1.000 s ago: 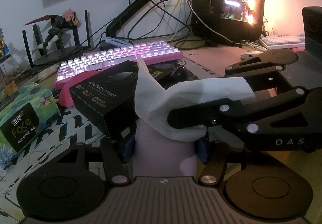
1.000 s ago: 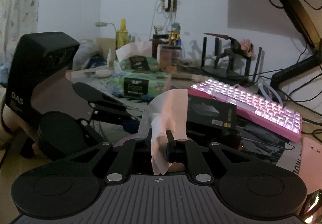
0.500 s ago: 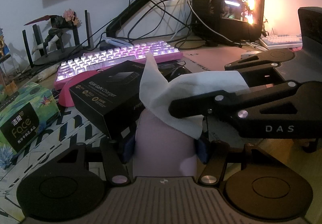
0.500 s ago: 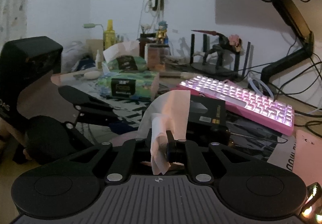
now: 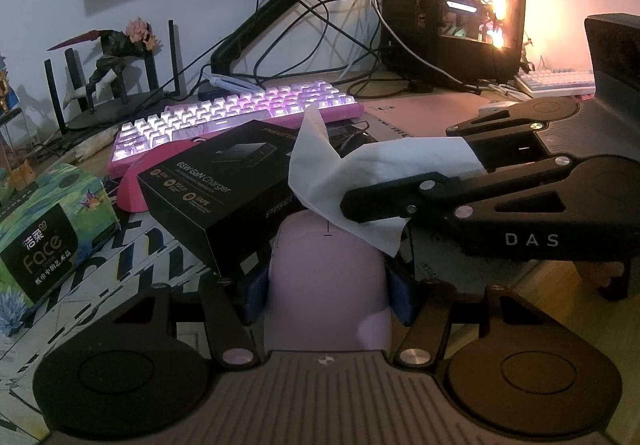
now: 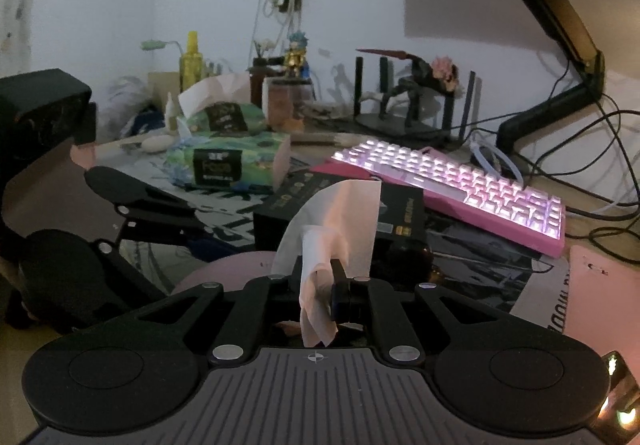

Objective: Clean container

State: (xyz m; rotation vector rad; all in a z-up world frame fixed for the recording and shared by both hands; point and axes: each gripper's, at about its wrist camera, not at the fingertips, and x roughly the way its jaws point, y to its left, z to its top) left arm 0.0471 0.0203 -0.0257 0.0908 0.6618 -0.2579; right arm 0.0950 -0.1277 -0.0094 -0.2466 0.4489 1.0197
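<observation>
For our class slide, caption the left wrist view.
Left tongs grip a pink container while right tongs wipe its top with tissue.

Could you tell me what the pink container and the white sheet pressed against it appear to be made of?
The pink container, clamped in the left gripper, looks like smooth matte plastic: even pastel colour, soft dull sheen, a faint seam line. It could be coated metal. The white sheet, pinched by the right gripper, looks like thin tissue paper: it creases softly, droops and lets light through.

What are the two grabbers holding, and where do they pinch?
The left gripper squeezes the pink container by its two sides. The right gripper pinches the white tissue at its bunched lower end.
</observation>
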